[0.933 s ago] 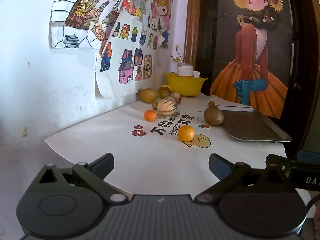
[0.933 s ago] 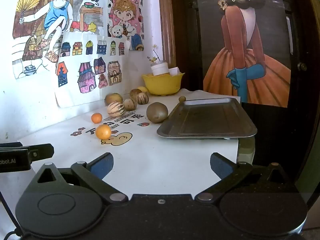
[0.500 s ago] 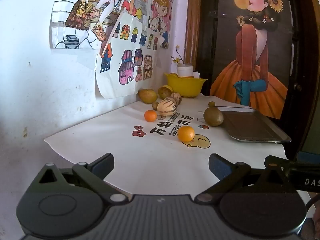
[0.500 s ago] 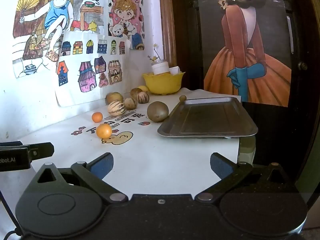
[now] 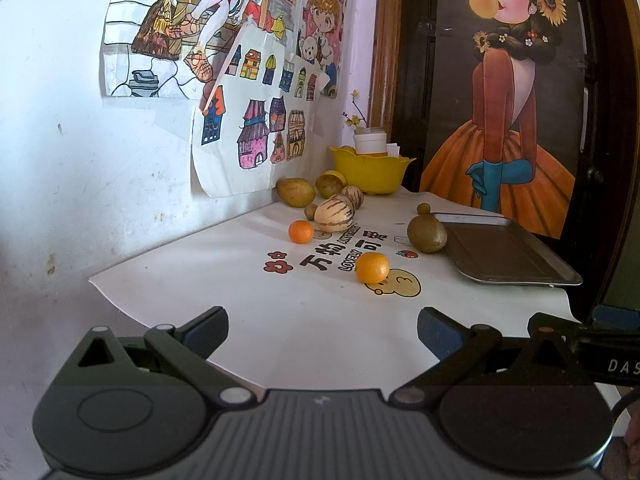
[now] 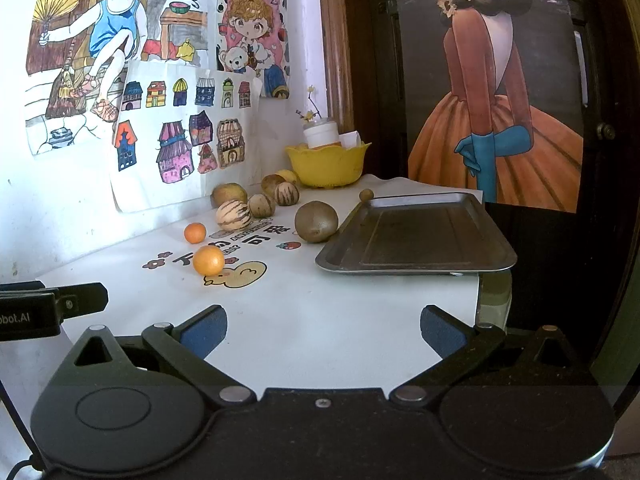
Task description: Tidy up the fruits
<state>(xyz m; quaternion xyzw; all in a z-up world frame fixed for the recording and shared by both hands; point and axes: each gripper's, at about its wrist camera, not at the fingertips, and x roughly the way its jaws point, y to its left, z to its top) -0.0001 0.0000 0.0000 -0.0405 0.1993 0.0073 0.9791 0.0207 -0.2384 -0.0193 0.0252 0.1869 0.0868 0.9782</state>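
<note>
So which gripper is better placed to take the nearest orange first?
Left, probably. The nearest orange lies almost straight ahead of the open left gripper; for the right gripper, also open, it sits off to the left, with the tray ahead.

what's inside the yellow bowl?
Standing in the yellow bowl: a white jar with something orange at its base, and a white folded item beside it. The rim hides the bowl's bottom, so anything lower is unseen.
</note>
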